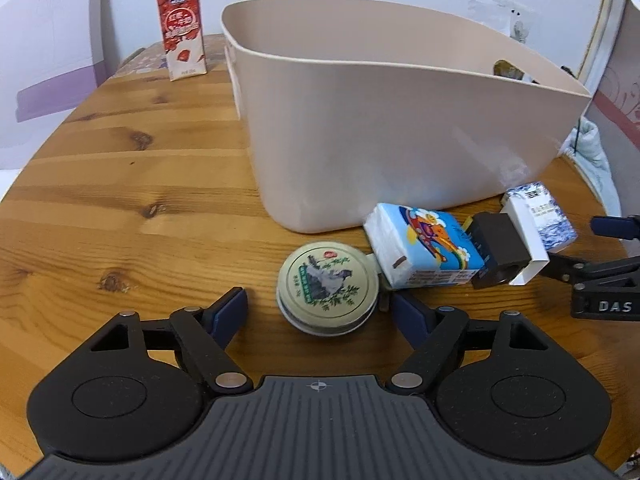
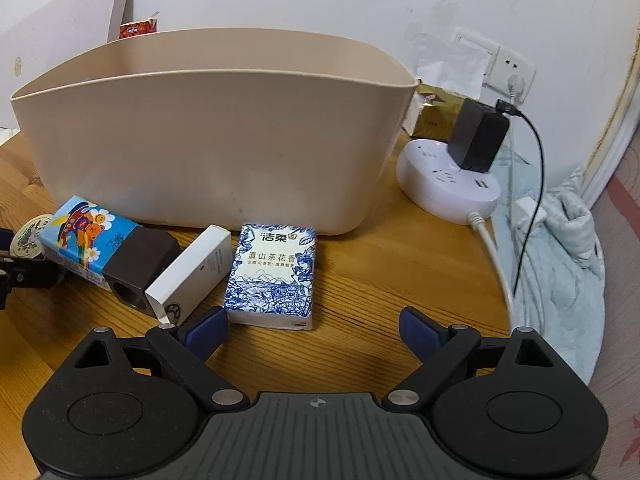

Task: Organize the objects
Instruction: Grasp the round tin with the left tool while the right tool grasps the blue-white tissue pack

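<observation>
**Both claws wide over the clutter by the bin**

The left claw (image 1: 320, 306) stands wide, empty, its blue pads either side of the one round tin (image 1: 327, 288) without pressing it; the right-hand pad sits just beside the tin's edge. The right claw (image 2: 312, 326) is also spread wide and holds nothing, its left pad near the blue-and-white tissue pack (image 2: 272, 276) at 11 o'clock from the claw.

On the wooden counter (image 1: 120, 208): one beige bin (image 1: 400, 128) at 12 o'clock, one colourful tissue pack (image 1: 424, 246), one dark brown block (image 2: 140, 264) touching it, one white box (image 2: 192, 272) leaning beside the block, one red carton (image 1: 182, 36) standing at 10 o'clock behind the bin, one white power strip (image 2: 448, 180) at 2 o'clock in the right wrist view
</observation>
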